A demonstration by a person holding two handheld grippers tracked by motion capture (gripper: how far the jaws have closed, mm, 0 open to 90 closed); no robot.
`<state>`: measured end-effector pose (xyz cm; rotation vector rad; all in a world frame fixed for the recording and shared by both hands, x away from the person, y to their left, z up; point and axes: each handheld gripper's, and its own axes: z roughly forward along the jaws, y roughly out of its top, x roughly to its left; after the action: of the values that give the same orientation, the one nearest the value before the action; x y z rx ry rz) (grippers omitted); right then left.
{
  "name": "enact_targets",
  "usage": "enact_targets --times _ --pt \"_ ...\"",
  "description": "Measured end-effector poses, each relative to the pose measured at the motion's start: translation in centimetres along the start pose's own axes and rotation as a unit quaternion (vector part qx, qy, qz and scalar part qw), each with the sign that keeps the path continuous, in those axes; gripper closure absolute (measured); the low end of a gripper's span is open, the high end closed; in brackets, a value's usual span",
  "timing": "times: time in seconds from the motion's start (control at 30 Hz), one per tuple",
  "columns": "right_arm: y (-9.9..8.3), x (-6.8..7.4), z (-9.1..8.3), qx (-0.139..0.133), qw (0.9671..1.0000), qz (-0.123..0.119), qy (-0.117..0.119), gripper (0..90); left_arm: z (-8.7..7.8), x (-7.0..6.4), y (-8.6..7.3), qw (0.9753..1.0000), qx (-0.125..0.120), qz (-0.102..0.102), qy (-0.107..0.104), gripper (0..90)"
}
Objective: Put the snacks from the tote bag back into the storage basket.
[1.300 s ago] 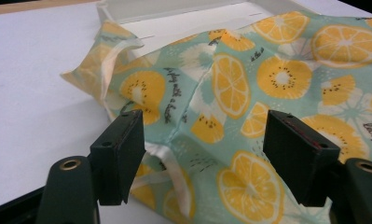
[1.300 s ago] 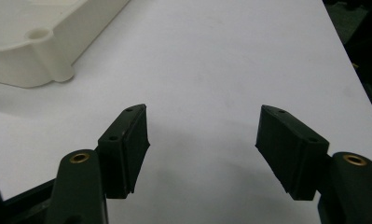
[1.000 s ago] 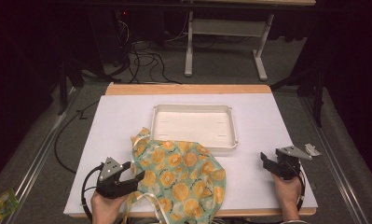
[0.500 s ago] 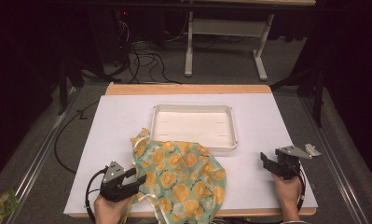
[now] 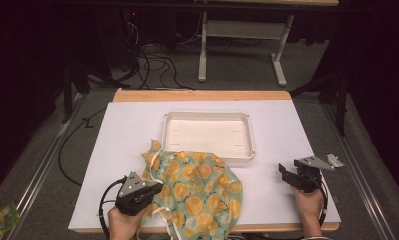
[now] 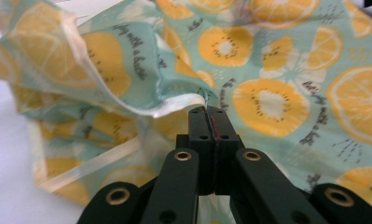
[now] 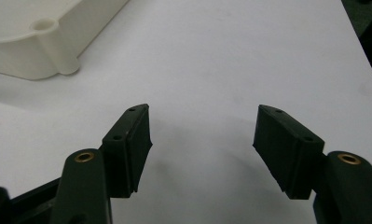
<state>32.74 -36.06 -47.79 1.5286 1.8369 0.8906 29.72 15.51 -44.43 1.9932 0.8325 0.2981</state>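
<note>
white surface | left claw pinched on cloth hem | right claw wide, idle | next: lift toward tray

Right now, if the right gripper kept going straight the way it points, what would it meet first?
Probably nothing soon: the right gripper, jaws open, faces bare white table. The white tray sits off to one side of that line, though depth is hard to judge.

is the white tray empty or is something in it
Empty: the white tray shows a bare floor; the orange-print cloth only overlaps its near rim.
</note>
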Motion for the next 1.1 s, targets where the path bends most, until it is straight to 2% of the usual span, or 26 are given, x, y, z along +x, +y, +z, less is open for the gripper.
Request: enact_targets --times 0.1,0.3,0.33,0.37,0.5,0.67,0.77,0.8,0.83,0.9,0.93,1.0,1.03,1.07,1.1 --pt "0.0 0.0 0.0 0.002 1.0 -0.004 0.001 37.0 0.2 -0.3 0.7 0.9999 -0.002 0.008 -0.009 90.0" --pt "0.0 0.0 -0.2 0.002 0.9993 -0.013 0.036 33.5 0.6 -0.9 2.3 0.9995 -0.02 0.015 -0.02 90.0" --pt "0.0 0.0 -0.2 0.002 0.9993 -0.013 0.036 33.5 0.6 -0.9 2.3 0.9995 -0.02 0.015 -0.02 90.0" --pt "0.0 0.0 -0.2 0.002 0.9989 -0.013 0.045 34.7 0.6 -0.9 2.6 0.9994 -0.023 0.017 -0.021 90.0" --pt "0.0 0.3 -0.2 0.006 0.9983 -0.031 0.05 40.1 0.7 -1.0 2.9 0.9993 -0.025 0.017 -0.023 90.0" --pt "0.0 0.5 -0.4 0.006 0.9979 -0.03 0.058 44.5 0.5 -0.8 3.3 0.9991 -0.031 0.015 -0.023 90.0" --pt "0.0 1.2 -1.1 0.003 0.9961 -0.036 0.08 49.3 0.4 -0.8 3.7 0.9989 -0.038 0.015 -0.022 90.0" --pt "0.0 1.2 -1.1 0.003 0.9961 -0.036 0.08 49.3 0.4 -0.8 3.7 0.9989 -0.038 0.015 -0.022 90.0" --pt "0.2 1.9 -1.6 -0.002 0.9944 -0.045 0.095 52.0 0.4 -0.9 4.0 0.9988 -0.041 0.016 -0.019 90.0" --pt "0.4 2.8 -2.2 -0.012 0.9925 -0.056 0.108 55.6 0.4 -1.0 4.1 0.9989 -0.04 0.021 -0.013 90.0" --pt "0.4 2.8 -2.2 -0.012 0.9925 -0.056 0.108 55.6 0.4 -1.1 4.2 0.9988 -0.04 0.025 -0.01 90.0" --pt "0.8 3.7 -2.8 -0.021 0.9895 -0.073 0.123 57.9 0.5 -1.3 4.5 0.9986 -0.042 0.028 -0.013 90.0" --pt "1.2 4.7 -3.2 -0.02 0.9871 -0.076 0.14 58.7 0.6 -1.4 4.6 0.9985 -0.044 0.027 -0.016 90.0" --pt "1.2 4.7 -3.2 -0.02 0.9871 -0.076 0.14 58.7 0.6 -1.4 4.6 0.9985 -0.044 0.027 -0.016 90.0" --pt "1.6 5.6 -3.7 -0.025 0.9837 -0.083 0.158 59.1 0.6 -1.3 4.8 0.9984 -0.047 0.025 -0.019 90.0"
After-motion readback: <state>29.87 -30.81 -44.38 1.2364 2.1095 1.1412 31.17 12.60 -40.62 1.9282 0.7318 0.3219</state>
